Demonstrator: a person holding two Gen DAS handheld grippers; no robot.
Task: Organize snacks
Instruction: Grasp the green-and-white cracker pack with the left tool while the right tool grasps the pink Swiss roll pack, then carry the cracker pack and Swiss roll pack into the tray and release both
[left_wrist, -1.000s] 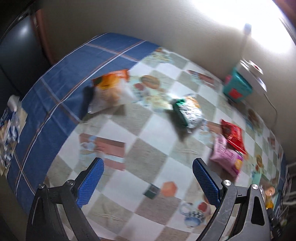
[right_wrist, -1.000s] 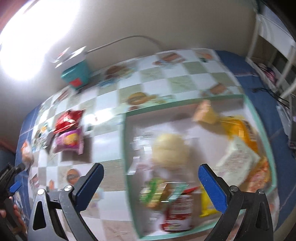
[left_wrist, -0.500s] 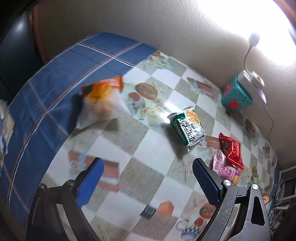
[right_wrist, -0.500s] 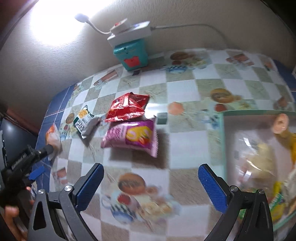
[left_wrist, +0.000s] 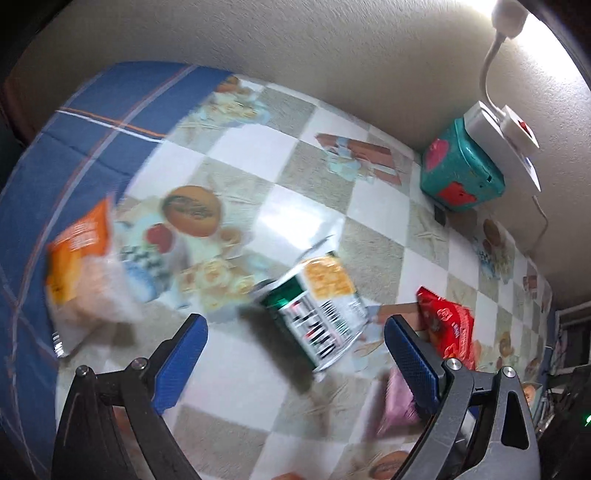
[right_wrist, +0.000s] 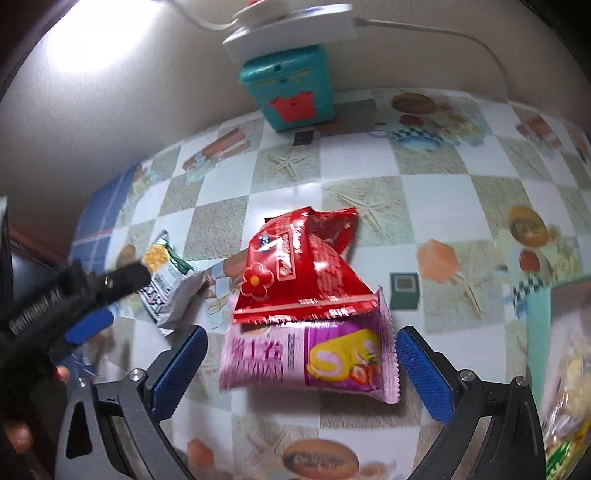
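A green and white snack pack (left_wrist: 317, 310) lies on the checked tablecloth, straight ahead of my open left gripper (left_wrist: 295, 339). An orange and clear bag (left_wrist: 81, 266) lies to its left. A red packet (left_wrist: 448, 328) and a pink packet (left_wrist: 399, 402) lie to its right, the pink one partly behind my right finger. In the right wrist view, my open right gripper (right_wrist: 301, 354) frames the pink packet (right_wrist: 310, 358), with the red packet (right_wrist: 303, 273) overlapping its far edge. The left gripper (right_wrist: 88, 295) shows there at the left, over the green pack (right_wrist: 166, 284).
A teal box (right_wrist: 291, 88) with a white power strip (right_wrist: 288, 29) on top stands against the wall. The teal-rimmed tray (right_wrist: 539, 332) holding several snacks sits at the right edge. A hand (right_wrist: 18, 435) holds the left gripper. Blue cloth (left_wrist: 66, 147) covers the table's left end.
Both grippers have moved forward and down toward the table. The green pack has come close to the left gripper, and the pink packet now lies between the right fingers; the tray has slid to the right edge.
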